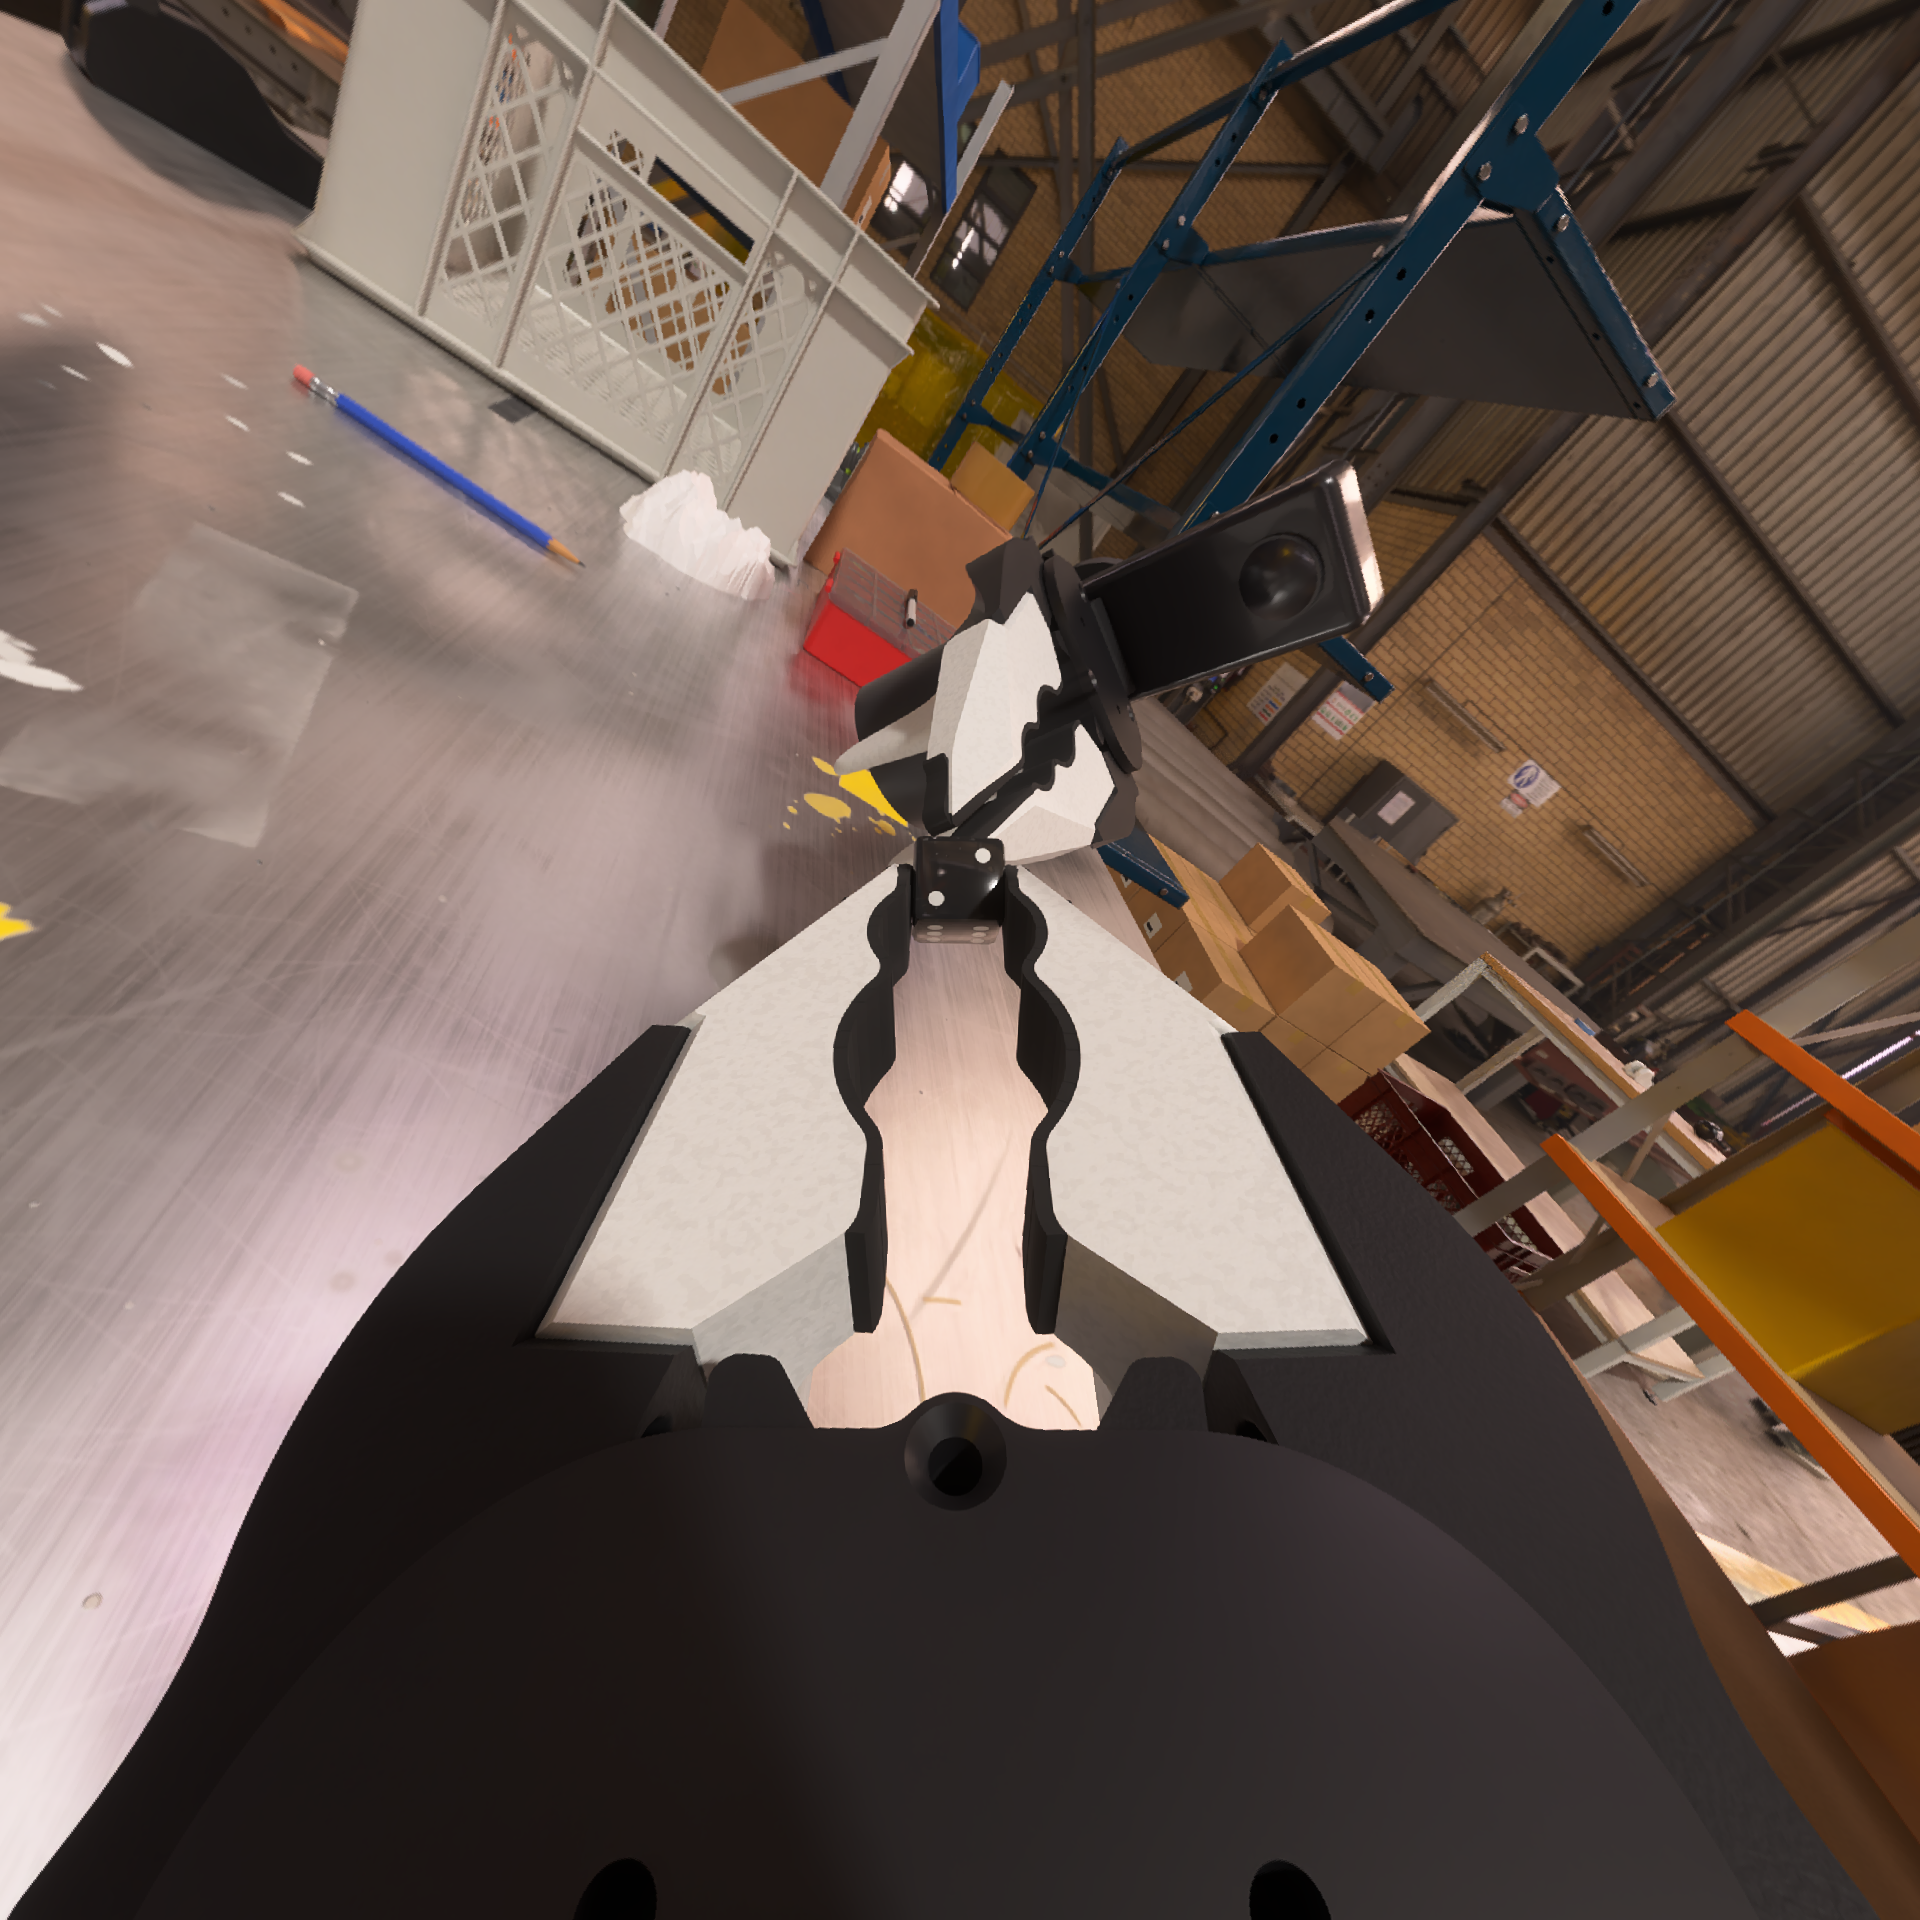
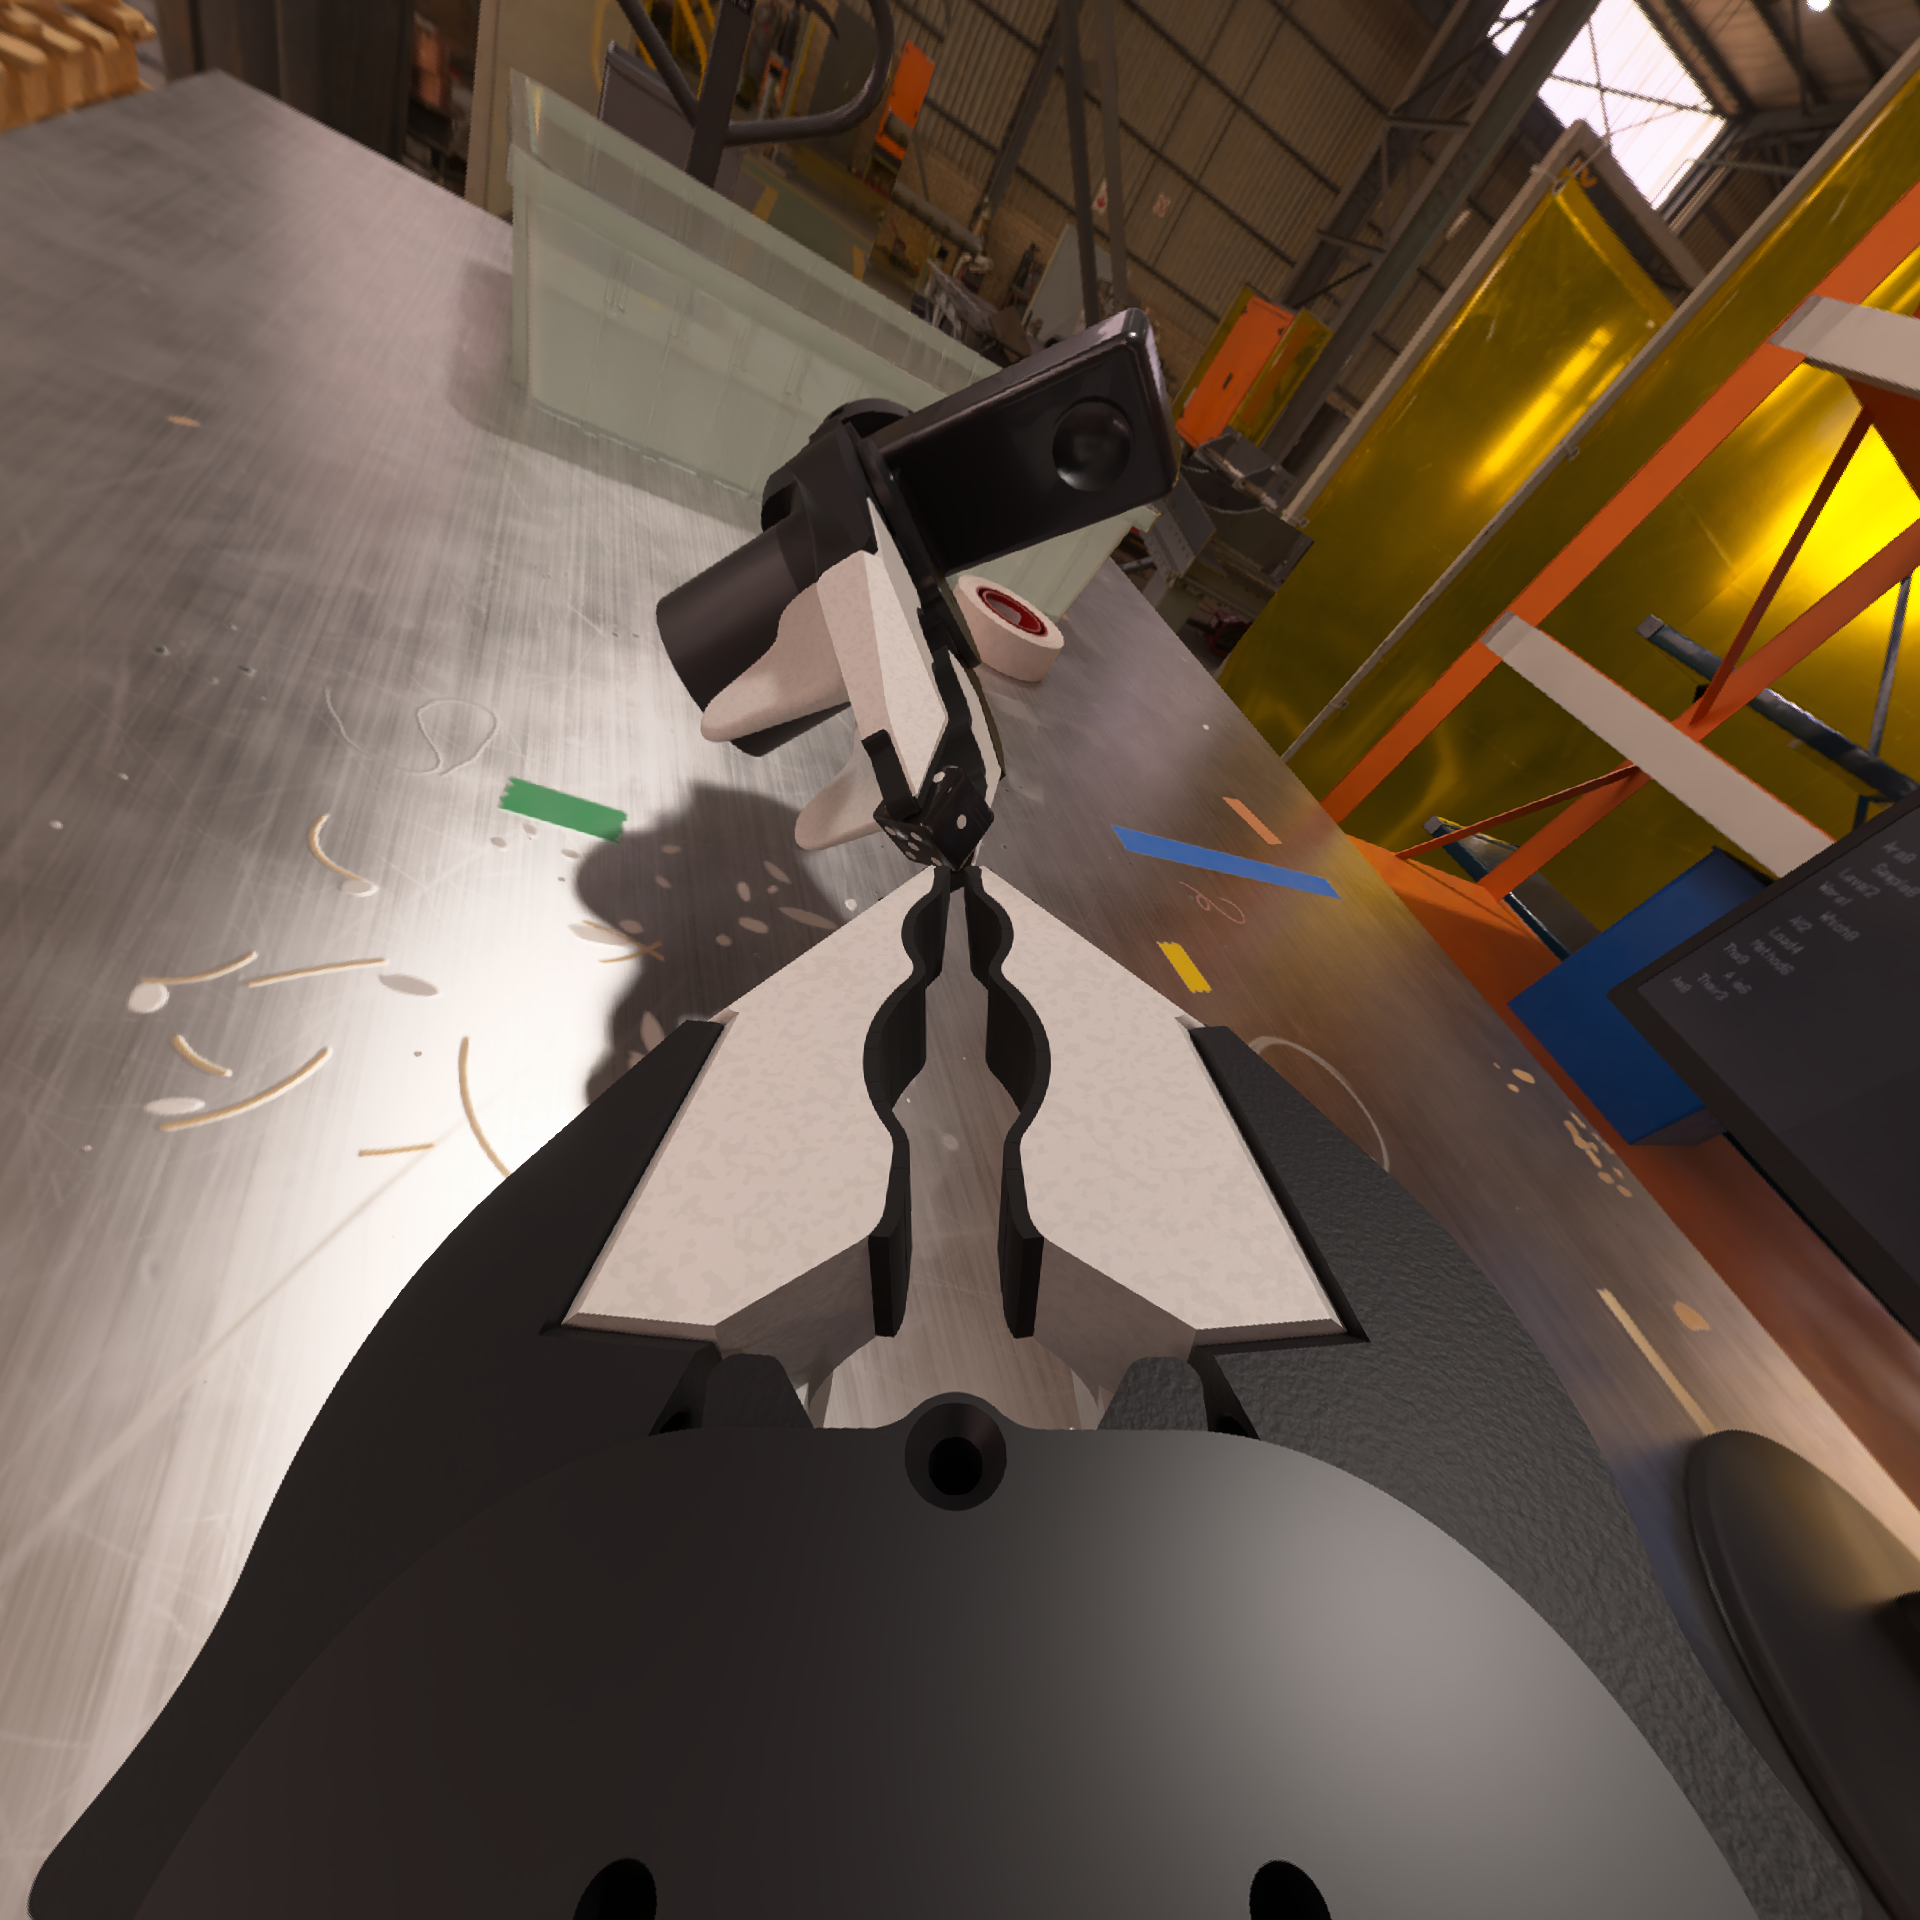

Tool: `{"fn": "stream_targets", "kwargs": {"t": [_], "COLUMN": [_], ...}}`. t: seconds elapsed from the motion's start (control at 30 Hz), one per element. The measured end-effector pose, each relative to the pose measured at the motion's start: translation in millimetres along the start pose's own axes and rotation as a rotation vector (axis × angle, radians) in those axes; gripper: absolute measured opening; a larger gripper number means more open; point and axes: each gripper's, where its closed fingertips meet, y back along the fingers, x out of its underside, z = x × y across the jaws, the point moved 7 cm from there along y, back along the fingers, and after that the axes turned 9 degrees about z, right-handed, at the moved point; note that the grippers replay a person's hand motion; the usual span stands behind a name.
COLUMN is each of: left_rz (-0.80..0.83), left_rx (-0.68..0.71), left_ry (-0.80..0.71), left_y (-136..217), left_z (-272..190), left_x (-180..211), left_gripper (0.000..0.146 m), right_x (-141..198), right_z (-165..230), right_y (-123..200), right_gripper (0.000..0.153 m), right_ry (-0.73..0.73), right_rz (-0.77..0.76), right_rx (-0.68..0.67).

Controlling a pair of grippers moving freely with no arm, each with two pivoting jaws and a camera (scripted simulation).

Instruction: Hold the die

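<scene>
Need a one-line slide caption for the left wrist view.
Left hand-held gripper pinches the black die above the metal table.

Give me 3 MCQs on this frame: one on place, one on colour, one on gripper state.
1. Where is the die?
A. On the table
B. Between the left gripper's fingertips
C. In the crate

2. What colour is the pencil lying on the metal table?
A. Blue
B. Green
C. Yellow

3. What state is the right gripper in?
A. Wide open
B. Out of view
C. Closed nearly tip to tip

Key: 1 B, the left wrist view shows the black die pinched at the fingertips. 2 A, blue shaft, red eraser. 3 C, its tips meet just short of the die.
</scene>
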Motion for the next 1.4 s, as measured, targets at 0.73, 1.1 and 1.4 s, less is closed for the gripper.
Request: {"fn": "stream_targets", "kwargs": {"t": [0.73, 1.1, 1.4], "left_rz": [-0.098, -0.012, -0.067], "left_rx": [-0.084, -0.171, -0.229], "left_ry": [0.011, 0.065, 0.063], "left_y": [6.5, -3.6, -5.4], "left_z": [8.9, 13.4, 10.2], "left_x": [-3.8, 5.1, -1.3], "left_gripper": [0.017, 0.017, 0.017], "right_x": [8.1, 13.7, 11.4], "right_z": [-8.0, -1.6, -10.2], "right_y": [-3.8, -9.6, -6.4], "right_gripper": [0.020, 0.005, 0.002], "right_ry": [-0.074, 0.117, -0.006], "right_rz": [-0.011, 0.132, 0.139], "right_rx": [0.017, 0.087, 0.046]}}
